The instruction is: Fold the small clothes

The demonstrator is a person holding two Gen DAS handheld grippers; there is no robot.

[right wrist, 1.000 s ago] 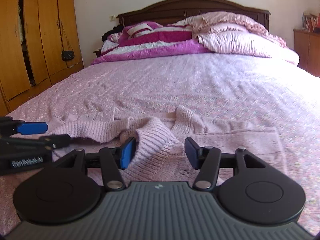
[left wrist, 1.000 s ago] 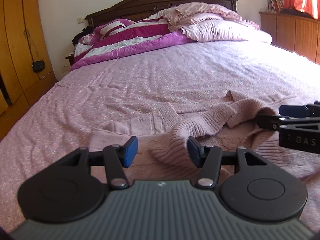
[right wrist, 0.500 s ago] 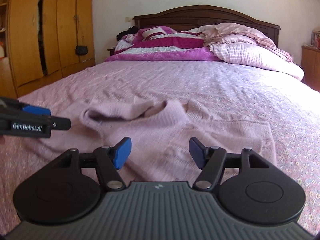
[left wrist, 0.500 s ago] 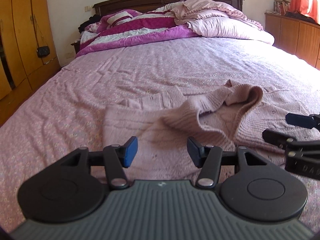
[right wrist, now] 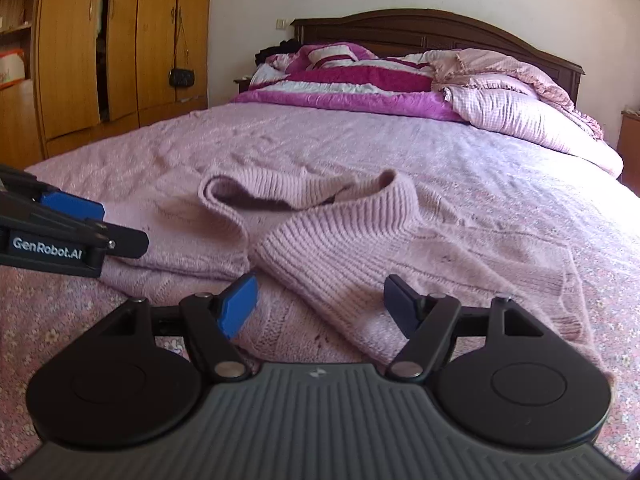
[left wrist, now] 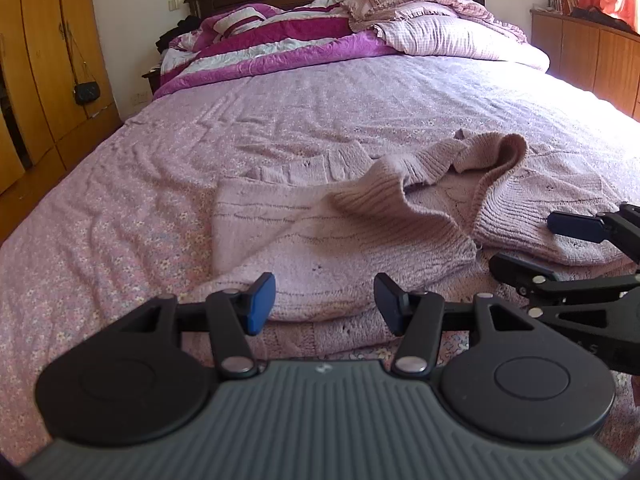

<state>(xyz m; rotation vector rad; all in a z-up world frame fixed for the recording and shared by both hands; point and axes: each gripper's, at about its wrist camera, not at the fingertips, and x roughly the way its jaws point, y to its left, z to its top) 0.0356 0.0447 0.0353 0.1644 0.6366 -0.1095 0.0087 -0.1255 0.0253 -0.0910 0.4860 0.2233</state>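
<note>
A pink knitted sweater (left wrist: 340, 236) lies crumpled on the bed near its front edge, with a ribbed fold (right wrist: 344, 236) flopped across its body. My left gripper (left wrist: 324, 300) hovers over the sweater's near hem, open, with its blue pads apart and nothing pressed between them. In the right wrist view my right gripper (right wrist: 320, 306) has its jaws opening. The ribbed fold runs beneath and between its fingers, and the pads do not touch it. Each gripper shows in the other's view: the right gripper (left wrist: 548, 248) at the right edge, the left gripper (right wrist: 104, 224) at the left edge.
The bed's pink floral sheet (left wrist: 120, 240) spreads all around the sweater. Magenta and pink quilts (left wrist: 304, 40) are piled at the dark headboard (right wrist: 420, 28). A wooden wardrobe (right wrist: 120, 48) with a small black bag stands to the left, a low wooden cabinet (left wrist: 592, 56) to the right.
Both grippers have drawn back toward the near edge of the bed. The knit folds that stood between their fingers now lie farther off on the sweater. The right jaws have widened.
</note>
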